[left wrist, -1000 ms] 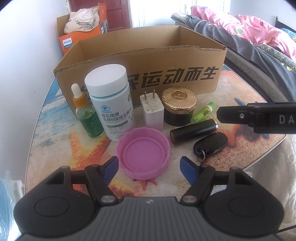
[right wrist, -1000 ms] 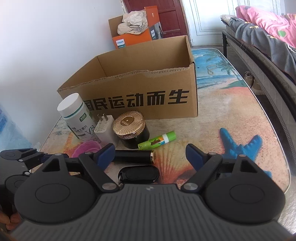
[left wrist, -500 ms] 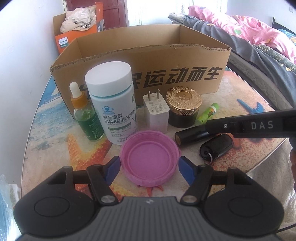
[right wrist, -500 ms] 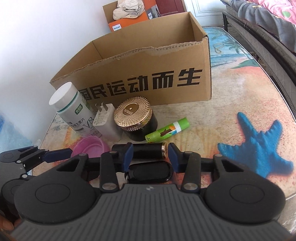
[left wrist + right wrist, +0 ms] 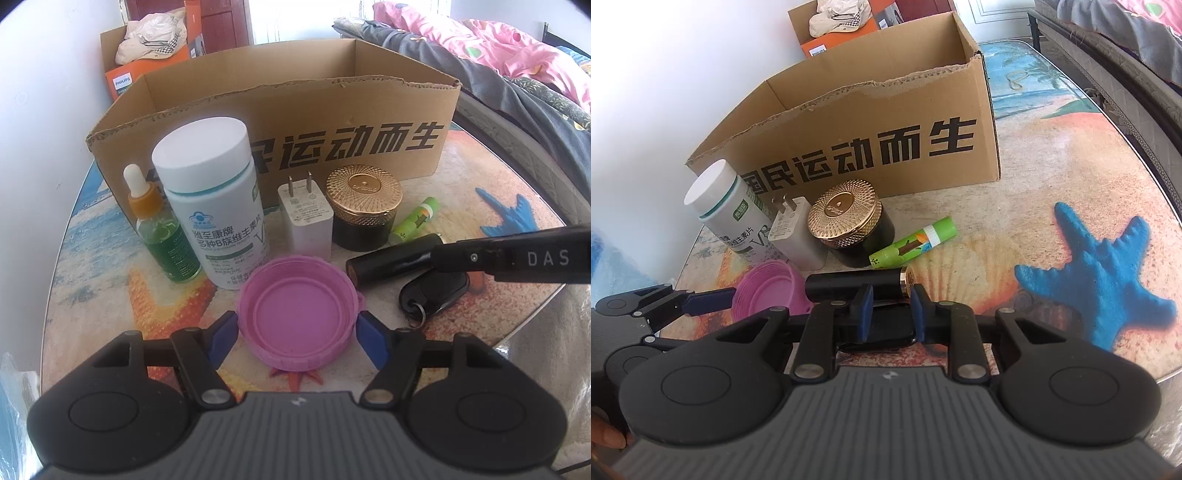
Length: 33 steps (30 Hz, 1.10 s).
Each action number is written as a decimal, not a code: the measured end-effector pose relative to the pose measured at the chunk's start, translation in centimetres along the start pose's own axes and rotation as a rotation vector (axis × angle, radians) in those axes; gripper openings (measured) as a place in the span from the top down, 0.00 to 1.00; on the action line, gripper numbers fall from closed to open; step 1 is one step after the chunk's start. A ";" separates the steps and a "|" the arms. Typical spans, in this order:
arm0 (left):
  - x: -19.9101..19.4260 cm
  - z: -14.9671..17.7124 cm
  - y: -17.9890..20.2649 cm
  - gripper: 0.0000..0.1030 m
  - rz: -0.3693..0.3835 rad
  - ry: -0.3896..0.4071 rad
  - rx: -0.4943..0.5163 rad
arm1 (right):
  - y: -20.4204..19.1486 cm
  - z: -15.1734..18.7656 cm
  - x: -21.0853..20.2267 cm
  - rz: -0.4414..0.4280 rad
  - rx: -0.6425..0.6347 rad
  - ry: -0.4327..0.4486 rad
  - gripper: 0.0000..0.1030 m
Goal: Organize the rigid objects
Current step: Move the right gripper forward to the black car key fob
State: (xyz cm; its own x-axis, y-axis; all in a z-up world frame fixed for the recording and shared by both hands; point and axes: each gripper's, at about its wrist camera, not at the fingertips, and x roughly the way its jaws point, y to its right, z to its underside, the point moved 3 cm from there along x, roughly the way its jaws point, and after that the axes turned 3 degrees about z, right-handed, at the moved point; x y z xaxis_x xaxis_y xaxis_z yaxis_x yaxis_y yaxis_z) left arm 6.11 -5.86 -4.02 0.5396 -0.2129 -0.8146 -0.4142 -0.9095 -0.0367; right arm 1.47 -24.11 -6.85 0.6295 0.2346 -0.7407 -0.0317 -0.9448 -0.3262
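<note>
Beach-print table top (image 5: pixel 480 177) is seen beside a white wall, with a bed (image 5: pixel 517 74) at the right. An open cardboard box (image 5: pixel 295 122) is set at the back, and a row of objects is lined up just in front of it. From the left, a dropper bottle (image 5: pixel 166 236), a white pill bottle (image 5: pixel 218 206), a white charger (image 5: pixel 306 225), a gold-lidded jar (image 5: pixel 364 206) and a green tube (image 5: pixel 415 221) are seen, all upright except the tube, which is lying down. Nearer the cameras, a pink lid (image 5: pixel 299 314) is lying open side up, with a black cylinder (image 5: pixel 391 258) and a key fob (image 5: pixel 432 295) to its right. The left gripper (image 5: pixel 297 334) is spread around the lid, blue pads just beside its rim on both sides; contact cannot be told. The right gripper (image 5: pixel 888 310) has just been closing, and its fingers are narrowed on either side of the cylinder's right half (image 5: pixel 857 286), above the fob (image 5: pixel 882 332); whether the pads press on it cannot be told. A blue starfish print (image 5: pixel 1100 280) is seen at far right.
</note>
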 end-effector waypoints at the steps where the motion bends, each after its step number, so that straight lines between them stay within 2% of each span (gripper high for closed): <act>1: 0.1 0.0 0.1 0.30 -0.001 0.003 0.000 | 0.0 0.1 -0.1 0.002 -0.002 0.001 0.80; 9: 0.4 -0.4 0.9 0.30 0.016 0.020 0.016 | 1.1 -0.2 -1.5 0.026 0.015 0.032 0.79; 13: -1.0 -0.2 0.6 0.30 0.027 0.036 -0.001 | 2.0 -0.2 -2.6 0.026 0.031 0.044 0.79; 16: -2.5 -0.2 0.8 0.30 0.021 0.064 0.007 | 2.7 0.1 -2.8 0.021 0.051 0.029 0.79; 21: -3.4 -0.6 2.2 0.31 0.084 0.083 0.048 | 3.0 0.6 -1.9 -0.036 0.101 -0.023 0.79; 24: -2.9 -0.7 4.0 0.38 0.139 0.060 0.094 | 2.6 0.8 -1.7 -0.053 0.105 -0.031 0.78; 26: -2.1 -0.6 5.4 0.46 0.161 0.038 0.128 | 2.5 0.8 -1.7 -0.056 0.104 -0.035 0.78; 29: -0.7 -0.8 6.6 0.57 0.130 0.011 0.169 | 2.6 0.7 -1.6 -0.055 0.113 -0.045 0.78; 33: -0.1 -1.4 7.3 0.60 0.126 0.000 0.188 | 3.0 0.8 -1.5 -0.071 0.137 -0.059 0.78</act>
State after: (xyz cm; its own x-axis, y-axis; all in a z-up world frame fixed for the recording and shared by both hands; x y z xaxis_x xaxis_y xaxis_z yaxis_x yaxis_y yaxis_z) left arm 4.08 -12.99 -3.43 0.4751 -0.3210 -0.8193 -0.6075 -0.7932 -0.0415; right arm -0.20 -27.12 -7.23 0.5873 0.3168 -0.7448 -0.0968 -0.8861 -0.4533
